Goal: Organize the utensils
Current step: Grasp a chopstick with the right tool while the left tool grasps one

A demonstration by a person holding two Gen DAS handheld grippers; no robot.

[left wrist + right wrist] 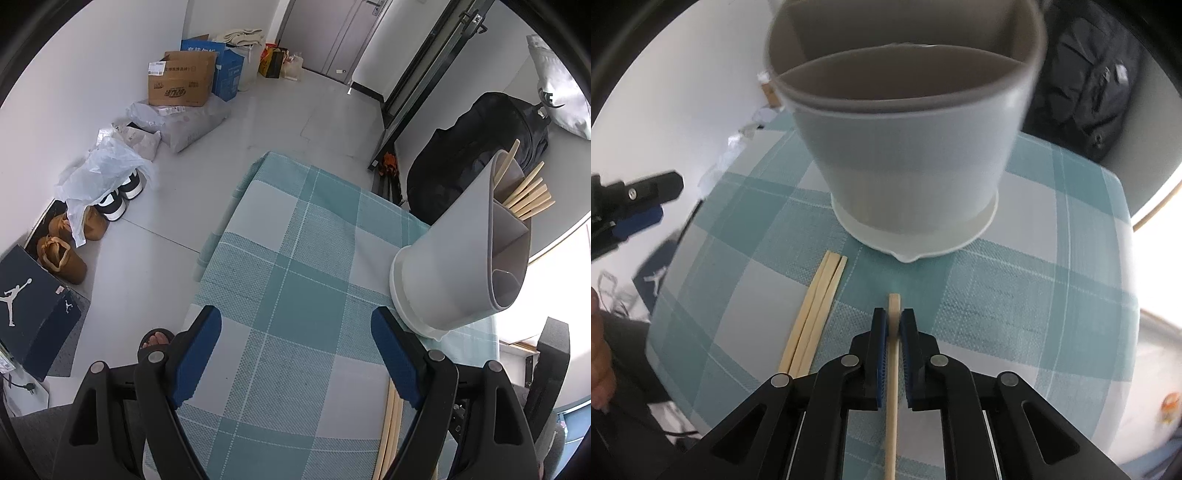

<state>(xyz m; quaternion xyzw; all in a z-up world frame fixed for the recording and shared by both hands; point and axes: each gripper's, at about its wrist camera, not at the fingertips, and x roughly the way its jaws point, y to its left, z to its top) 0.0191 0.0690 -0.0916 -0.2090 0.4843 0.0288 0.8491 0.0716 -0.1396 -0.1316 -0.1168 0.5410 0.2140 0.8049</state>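
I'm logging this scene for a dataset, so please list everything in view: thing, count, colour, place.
utensil holder: one, grey-white, far on table.
held chopstick: one, pale wood, between right pads.
loose chopsticks: three, pale wood, on cloth beside it.
chopsticks in holder: several, pale wood.
tablecloth: one, teal-white check.
backpack: one, black, behind table.
cardboard box: one, brown, floor.
left gripper: open, empty.
right gripper: shut on chopstick.

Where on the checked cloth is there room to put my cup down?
The cloth is bare left of the holder, out to its far and left edges. In the right wrist view it is also bare right of the held chopstick. It is crowded in front of the holder, where three loose chopsticks lie.
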